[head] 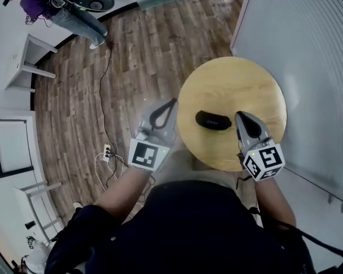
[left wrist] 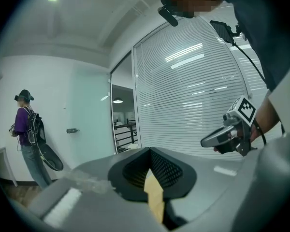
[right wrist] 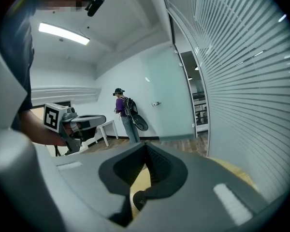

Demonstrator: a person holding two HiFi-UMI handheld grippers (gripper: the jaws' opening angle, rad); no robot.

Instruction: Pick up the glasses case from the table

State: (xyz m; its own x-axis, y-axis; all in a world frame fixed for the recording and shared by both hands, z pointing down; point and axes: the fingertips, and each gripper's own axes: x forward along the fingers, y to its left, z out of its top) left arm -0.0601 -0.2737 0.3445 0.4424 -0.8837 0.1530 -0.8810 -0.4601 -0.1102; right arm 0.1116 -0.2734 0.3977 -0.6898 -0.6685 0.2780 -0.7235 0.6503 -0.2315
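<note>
At the far left, a person in a purple top (head: 37, 3) is seen standing on the brown wood-plank floor (head: 74, 96), and a white power strip (head: 107, 152) with its cable is seen lying nearer in. Next comes the left gripper (head: 171, 103), held just off the left edge of the round light-wood table (head: 234, 79). Its jaws are seen pressed together at the tips with nothing caught between them, only a sliver of tabletop showing through the hollow behind them.

On to the table: the black oblong glasses case (head: 213, 120) is found lying flat on the near half, between the two grippers. Its long axis is laid across the view from left to right, the right end dipping slightly towards the person.

Over to the right gripper (head: 240, 116), held above the table with its tip just beside the case's right end; contact cannot be made out. Its jaws are clenched together and empty, the case's dark end glimpsed below them. White slatted blinds (head: 308, 50) are seen at the far right.
</note>
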